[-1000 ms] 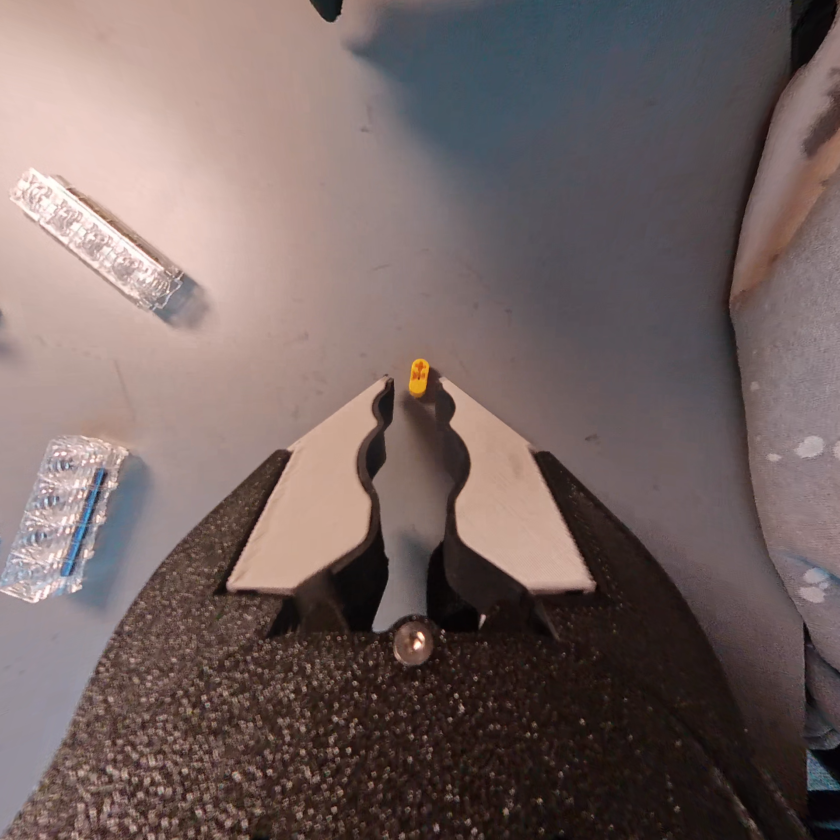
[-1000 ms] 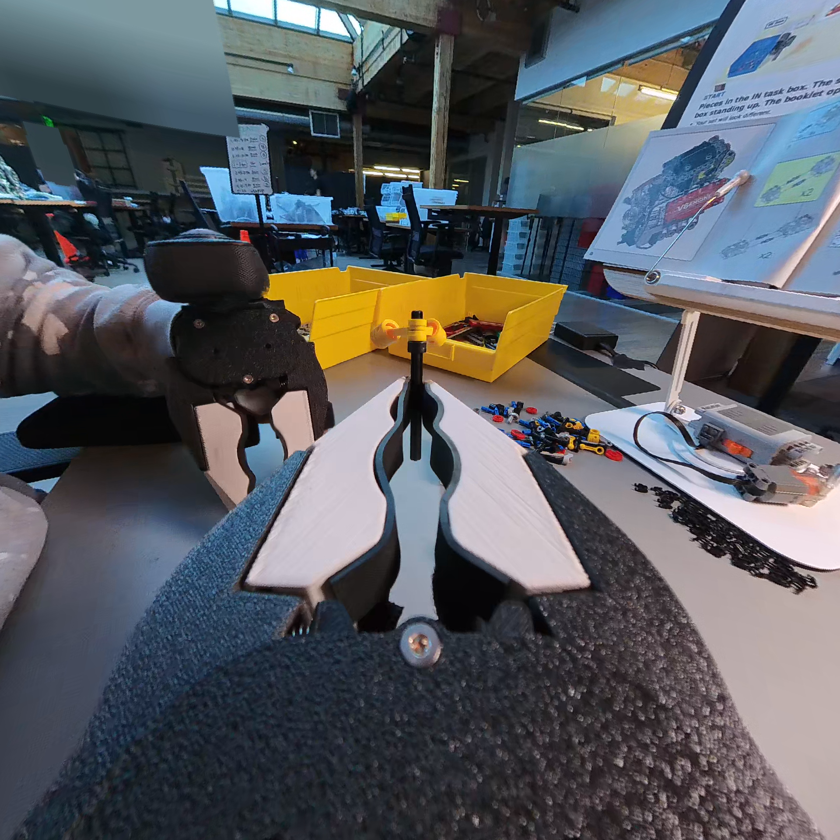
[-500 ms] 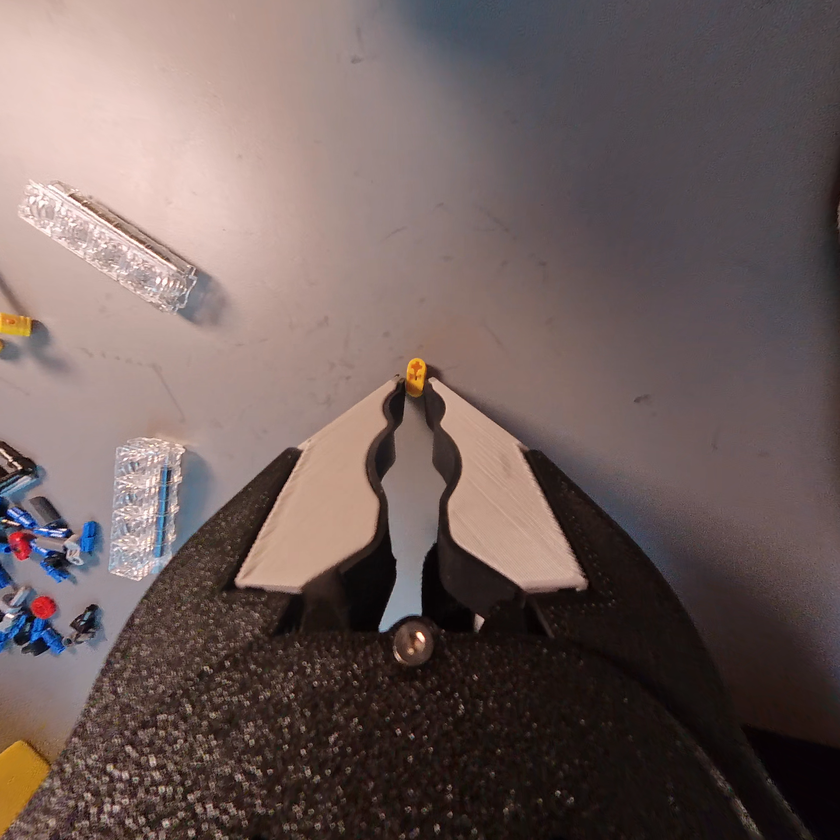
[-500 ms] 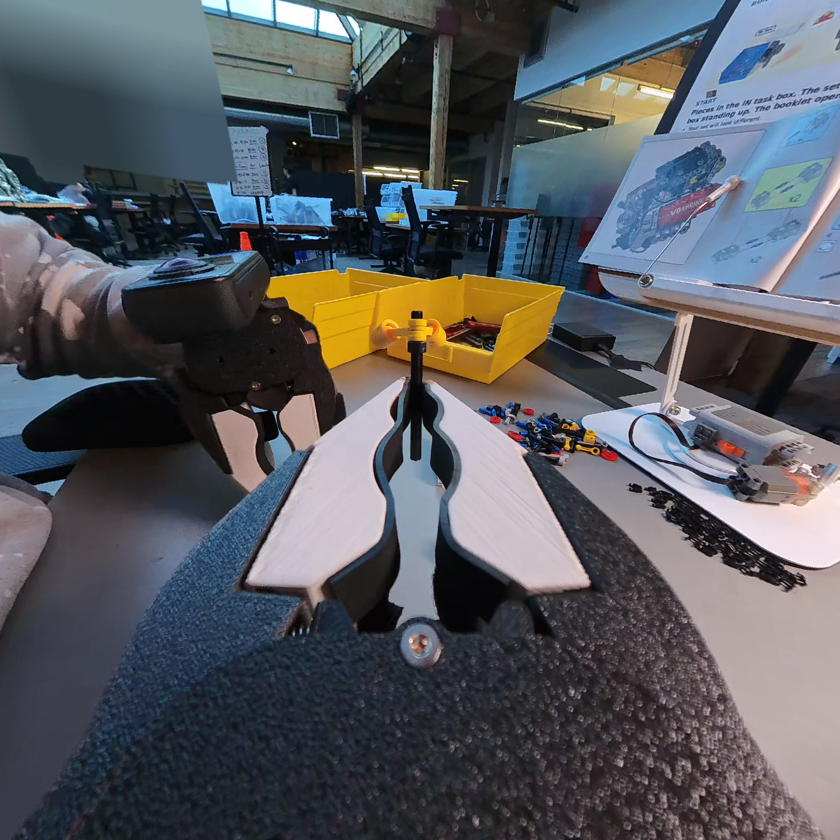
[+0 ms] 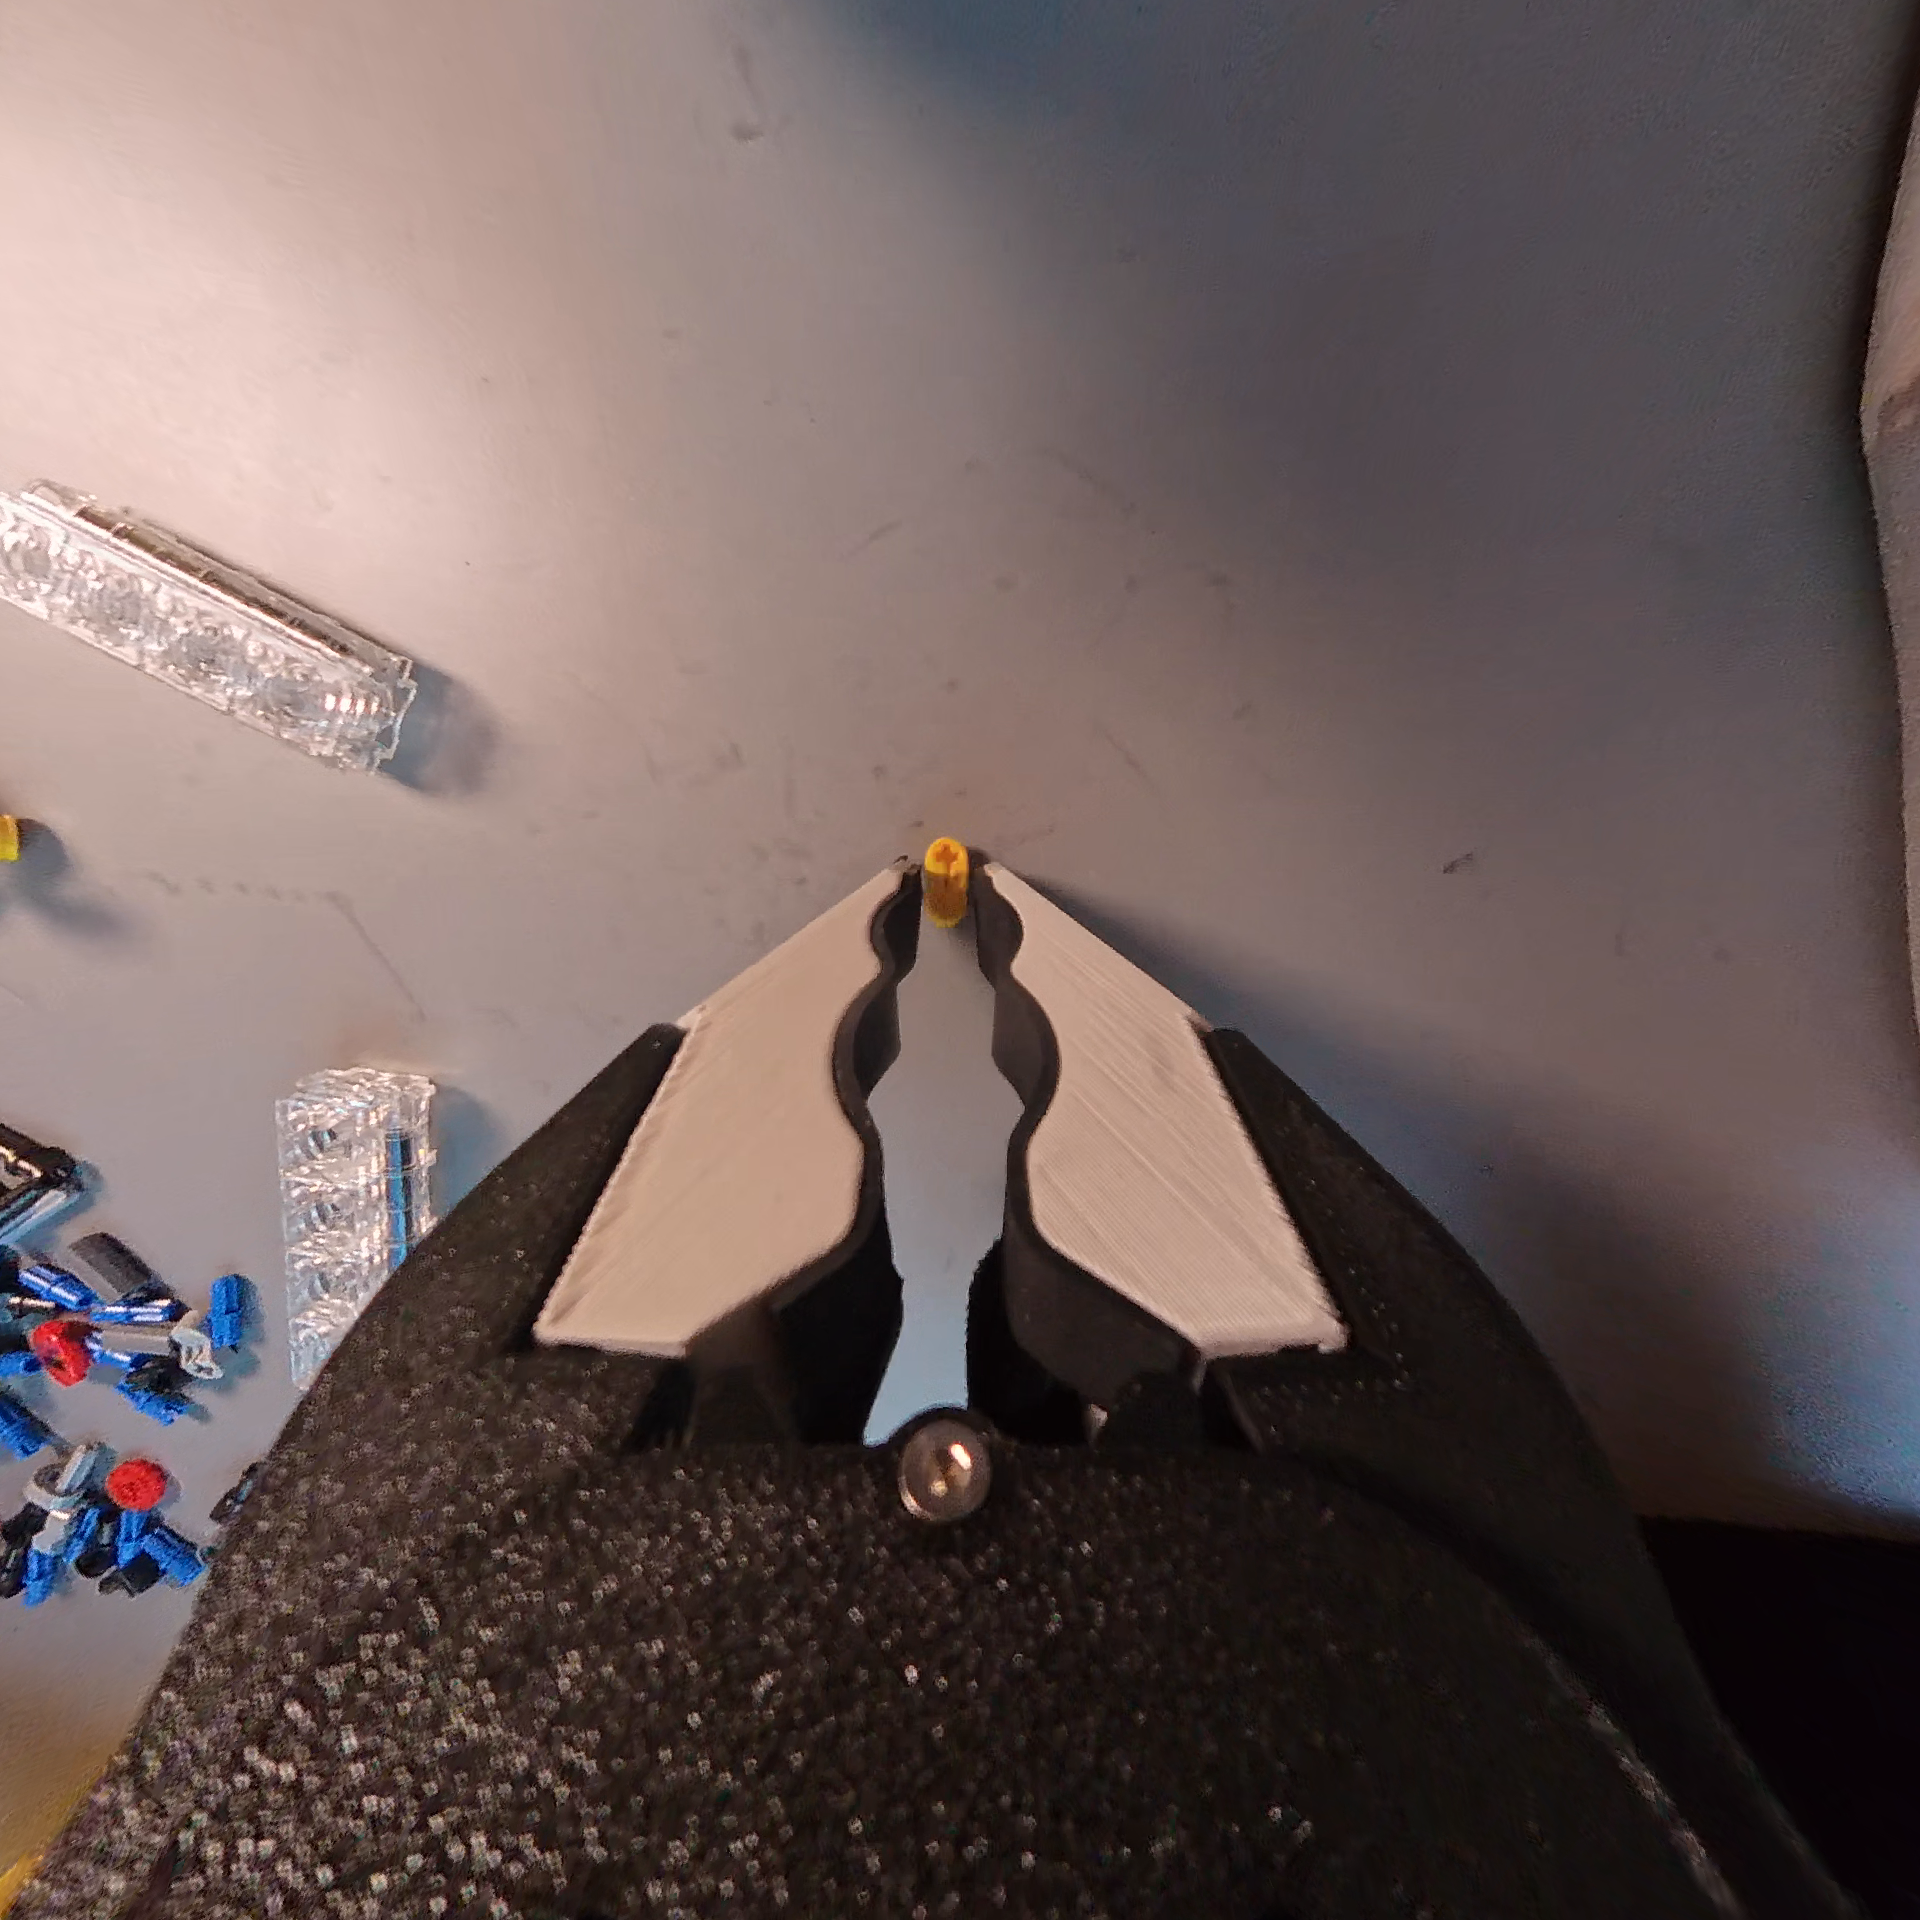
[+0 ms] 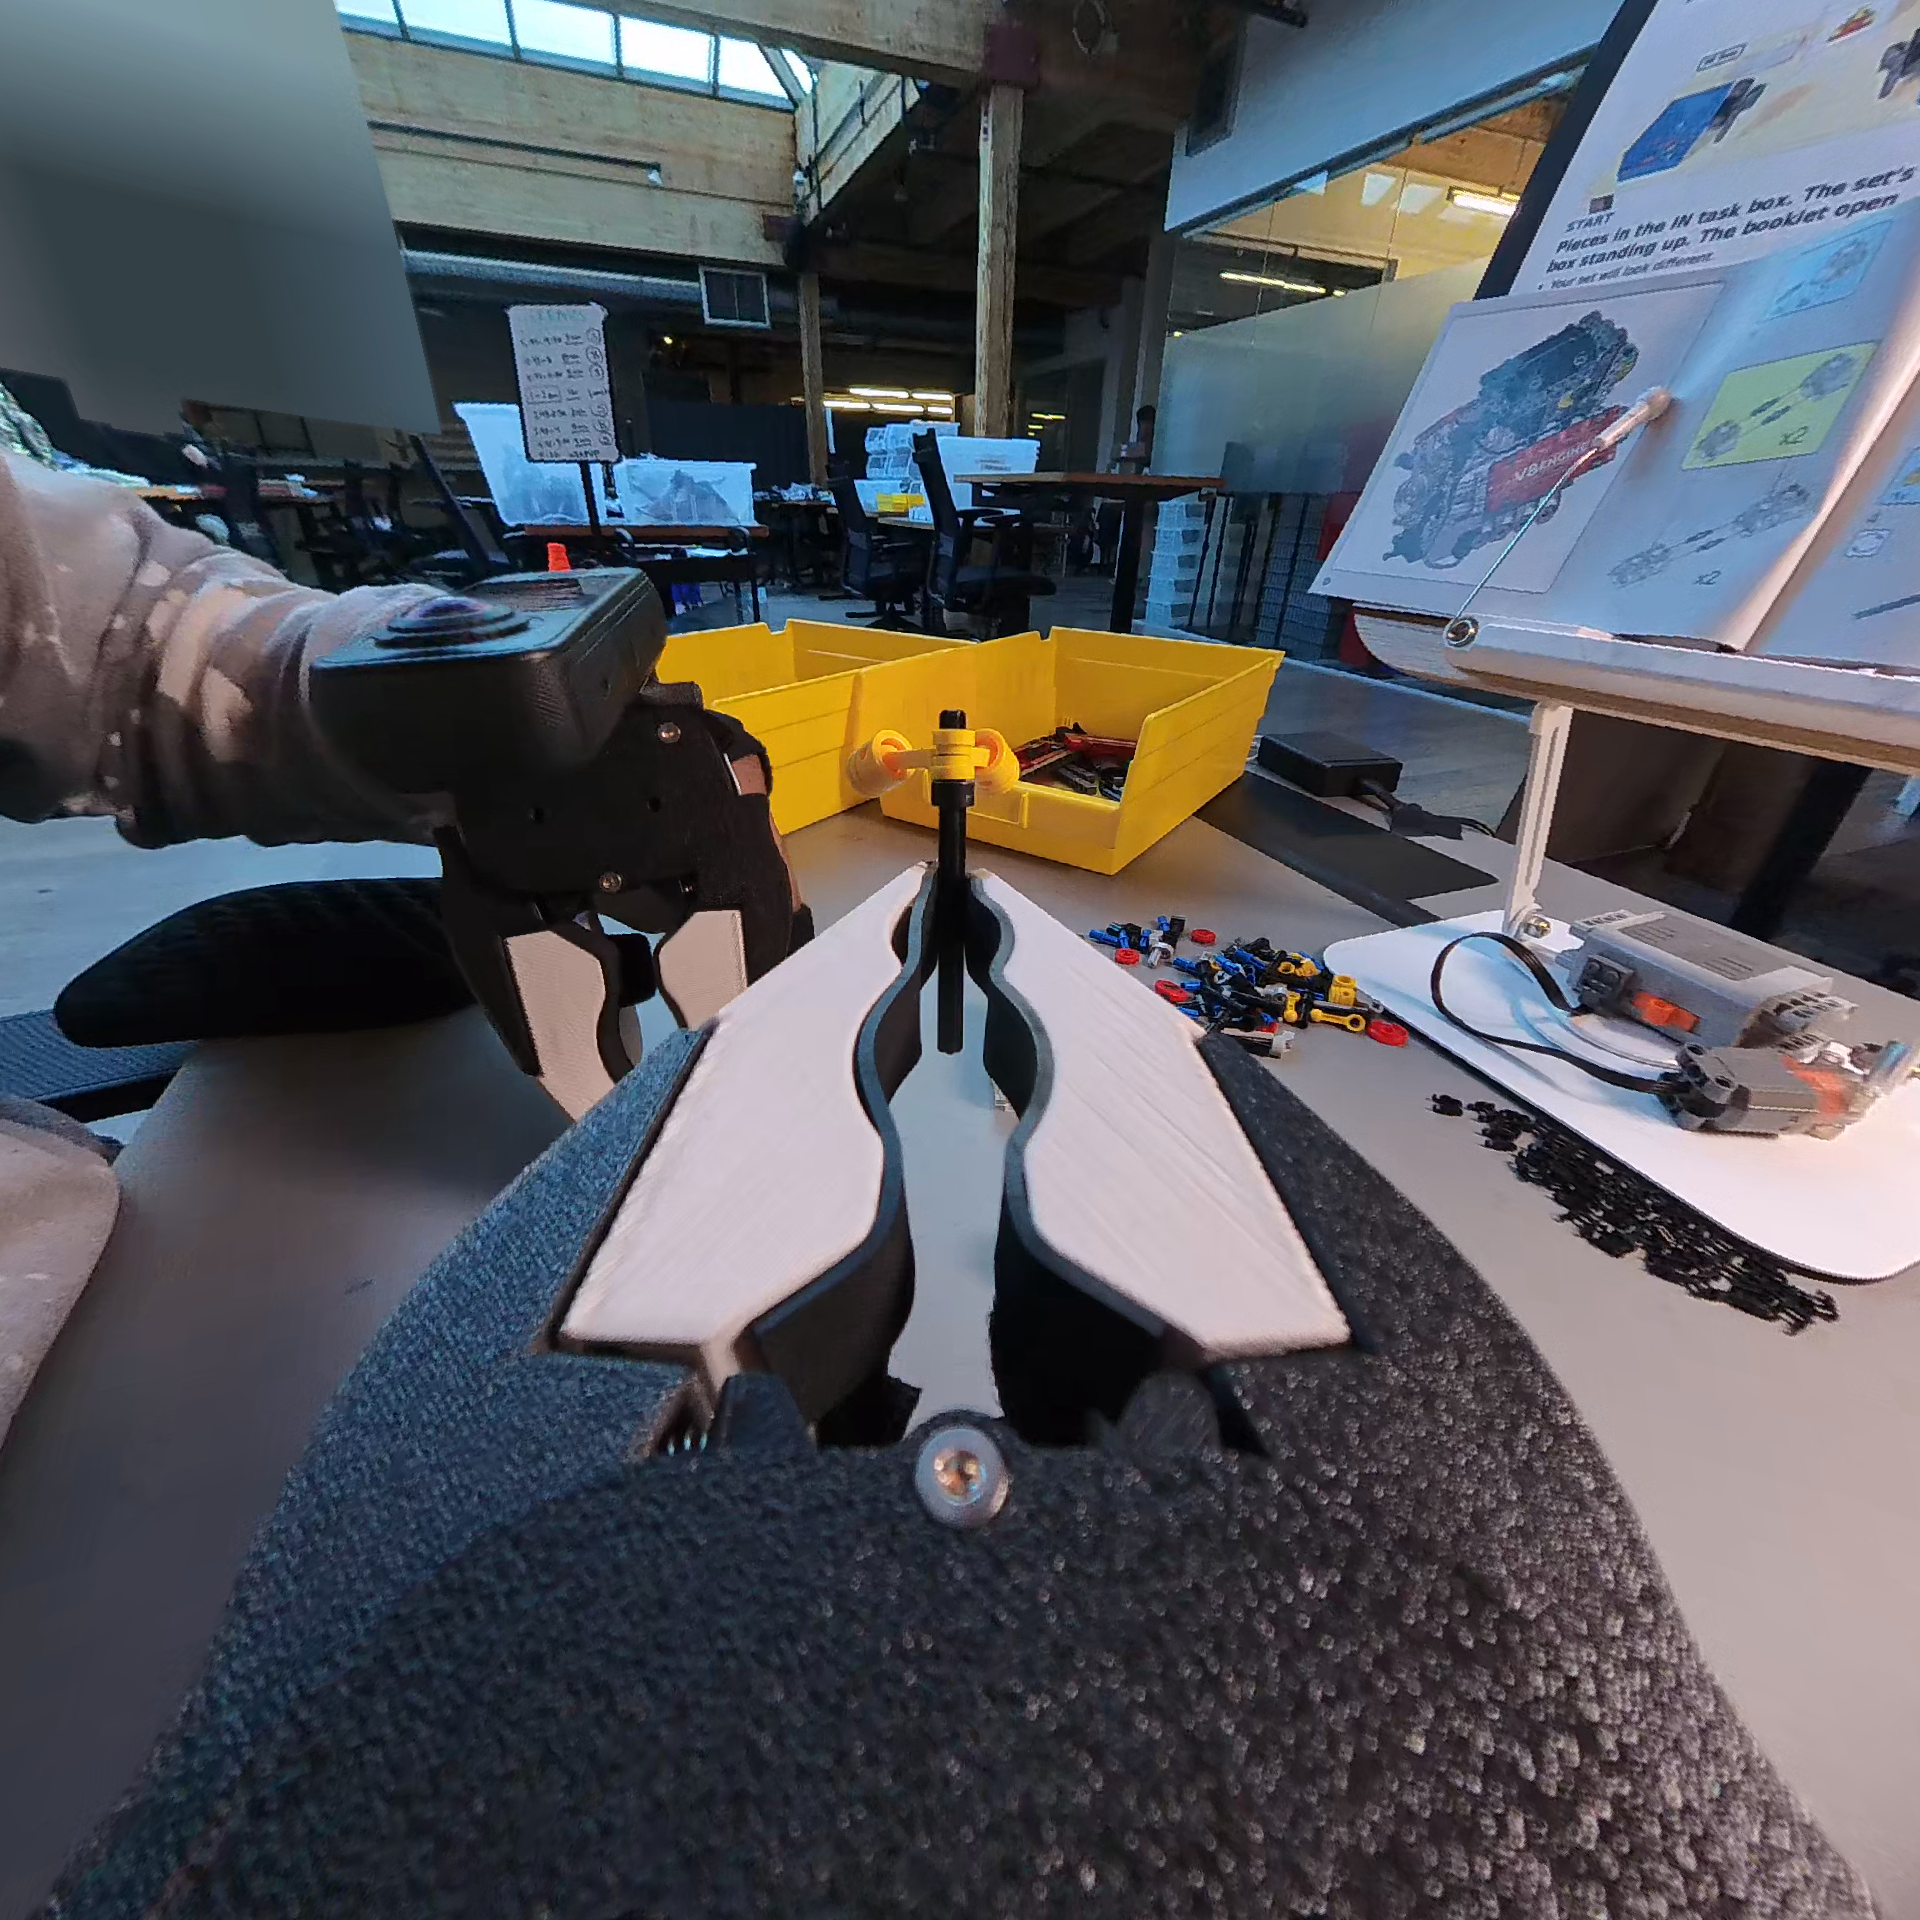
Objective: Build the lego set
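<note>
Between left tool (image 5: 945, 883) tips, just above grey counter (image 5: 1247, 520): small yellow connector (image 5: 947, 879), pinched; between right tool (image 6: 948, 883) tips: upright black axle (image 6: 949, 914), clamped, yellow cross-piece (image 6: 940, 756) already fitted near top; clear bricks (image 5: 197, 634), loose small parts (image 6: 1247, 982), yellow bins (image 6: 1081, 727) set apart; yellow connector not yet joined to axle

Grey table (image 6: 1558, 1475): yellow bins (image 6: 1049, 727) (two), loose pieces (image 6: 1247, 987).

Yellow bins (image 6: 1081, 717), black axle (image 6: 948, 914), grey table (image 5: 1143, 416), speckled sleeve (image 6: 156, 665).
</note>
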Motion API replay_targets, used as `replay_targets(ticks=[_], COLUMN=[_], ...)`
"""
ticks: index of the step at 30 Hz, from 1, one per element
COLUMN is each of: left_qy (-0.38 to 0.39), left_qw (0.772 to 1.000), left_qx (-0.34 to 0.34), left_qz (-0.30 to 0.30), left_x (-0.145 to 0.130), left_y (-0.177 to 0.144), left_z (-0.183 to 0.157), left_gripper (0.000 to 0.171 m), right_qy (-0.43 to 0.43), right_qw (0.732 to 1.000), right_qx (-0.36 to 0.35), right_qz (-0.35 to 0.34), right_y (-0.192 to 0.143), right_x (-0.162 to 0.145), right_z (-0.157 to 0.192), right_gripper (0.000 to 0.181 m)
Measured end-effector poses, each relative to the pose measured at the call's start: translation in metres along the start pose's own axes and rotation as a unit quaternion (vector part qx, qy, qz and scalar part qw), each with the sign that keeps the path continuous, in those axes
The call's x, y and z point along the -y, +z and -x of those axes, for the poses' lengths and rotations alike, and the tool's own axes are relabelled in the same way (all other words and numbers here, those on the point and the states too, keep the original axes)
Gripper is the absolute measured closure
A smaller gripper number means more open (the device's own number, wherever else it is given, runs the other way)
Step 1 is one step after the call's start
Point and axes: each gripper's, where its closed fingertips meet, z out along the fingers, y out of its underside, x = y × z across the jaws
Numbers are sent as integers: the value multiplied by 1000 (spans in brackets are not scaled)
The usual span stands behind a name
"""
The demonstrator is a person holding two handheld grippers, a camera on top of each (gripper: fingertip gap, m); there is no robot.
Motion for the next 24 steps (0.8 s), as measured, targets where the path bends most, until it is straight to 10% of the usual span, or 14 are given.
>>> replay_targets(ticks=[17, 24], left_qy=[-31, -90], left_qw=[998, 931], left_qx=[2, -4], left_qz=[-47, -353], left_x=[-1, 58], left_y=[0, -125], left_z=[-1, 28], left_gripper=[164, 164], right_qy=[9, 22], right_qw=[1000, 998], right_qx=[16, 54], right_qz=[-3, -20], right_y=[1, 0], right_x=[-3, 3], right_z=[3, 15], right_gripper=[178, 178])
